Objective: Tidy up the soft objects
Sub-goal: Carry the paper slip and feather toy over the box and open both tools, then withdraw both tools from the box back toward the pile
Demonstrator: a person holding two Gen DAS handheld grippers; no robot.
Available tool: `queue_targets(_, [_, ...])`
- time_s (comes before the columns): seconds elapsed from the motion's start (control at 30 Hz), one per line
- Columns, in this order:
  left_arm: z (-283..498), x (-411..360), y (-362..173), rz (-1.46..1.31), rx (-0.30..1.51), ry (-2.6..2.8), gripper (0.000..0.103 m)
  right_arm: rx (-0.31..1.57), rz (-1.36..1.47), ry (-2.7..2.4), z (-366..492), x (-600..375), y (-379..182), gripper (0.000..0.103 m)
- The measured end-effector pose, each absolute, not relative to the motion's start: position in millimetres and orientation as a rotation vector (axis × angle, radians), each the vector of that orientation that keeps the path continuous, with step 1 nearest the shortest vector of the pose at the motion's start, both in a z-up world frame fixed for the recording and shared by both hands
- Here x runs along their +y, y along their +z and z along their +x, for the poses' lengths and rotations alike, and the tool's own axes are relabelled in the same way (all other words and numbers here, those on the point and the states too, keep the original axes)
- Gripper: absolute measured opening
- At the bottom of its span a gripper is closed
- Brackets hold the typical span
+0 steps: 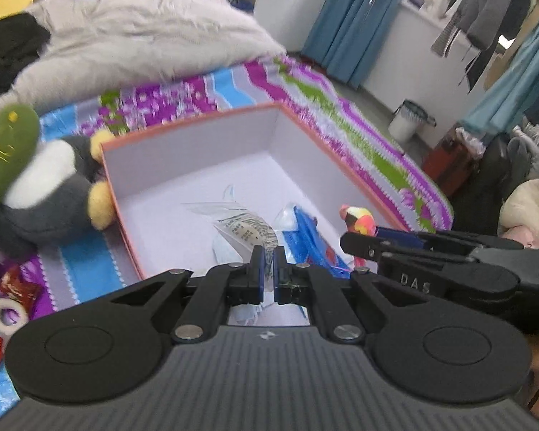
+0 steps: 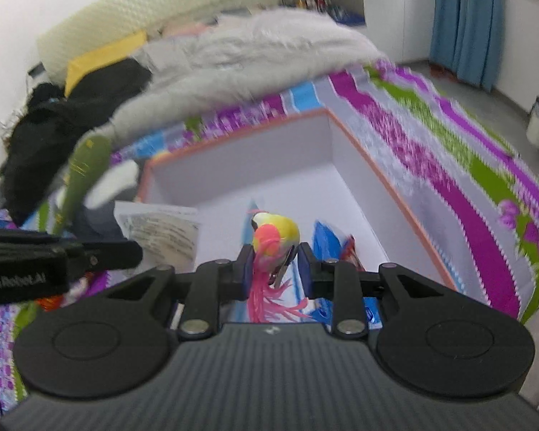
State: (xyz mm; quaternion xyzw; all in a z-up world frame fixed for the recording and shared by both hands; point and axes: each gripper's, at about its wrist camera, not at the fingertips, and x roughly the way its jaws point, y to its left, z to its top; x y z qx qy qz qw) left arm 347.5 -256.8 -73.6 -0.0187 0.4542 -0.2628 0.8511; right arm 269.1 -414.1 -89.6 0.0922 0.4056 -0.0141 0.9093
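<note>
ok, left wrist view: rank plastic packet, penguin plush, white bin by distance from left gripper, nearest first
1. plastic packet: pinched by the left gripper, over the box.
2. penguin plush: left, against the box's outer wall.
3. white bin: far right, on the floor beyond the bed.

Bed with purple, blue and green patterned bedspread [image 2: 460, 165], fluffy white-grey fur blanket [image 2: 255, 54] heaped toward the cream quilted headboard [image 2: 154, 14]. White walls, grey floor [image 2: 521, 86]. Blue curtains [image 2: 463, 18] on the far side. White waste bin with liner [image 1: 409, 118] on floor. Dark coats hanging [image 1: 485, 10] by the bright window.
</note>
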Motion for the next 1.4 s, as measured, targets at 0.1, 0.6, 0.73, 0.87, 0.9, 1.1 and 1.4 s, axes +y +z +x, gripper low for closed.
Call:
queue_targets(0.1, [365, -266, -93, -0.05, 1.0, -0.55, 0.006, 0.888, 0.193, -0.034, 280, -421, -111, 0.03])
queue_targets(0.6, [388, -271, -121, -0.058, 1.071, -0.541, 0.007, 0.985, 0.192, -0.063, 303, -429, -153, 0.051])
queue_targets(0.73, [377, -261, -103, -0.062, 1.036, -0.535, 0.007, 0.955, 0.204, -0.065, 295, -428, -142, 0.051])
queue_targets(0.87, [355, -248, -75, -0.055, 0.976, -0.54, 0.007, 0.896, 0.201, -0.064, 279, -423, -118, 0.051])
queue_targets(0.9, [348, -245, -67, -0.05, 0.959, -0.539, 0.007, 0.877, 0.202, -0.058, 274, -421, -110, 0.051])
queue_targets(1.1, [301, -217, -22, -0.051, 0.86, -0.536, 0.007, 0.757, 0.179, -0.036, 240, -402, -63, 0.051])
queue_targets(1.4, [230, -173, 22, -0.056, 0.737, -0.513, 0.026, 0.64, 0.148, 0.023, 191, -366, -18, 0.051])
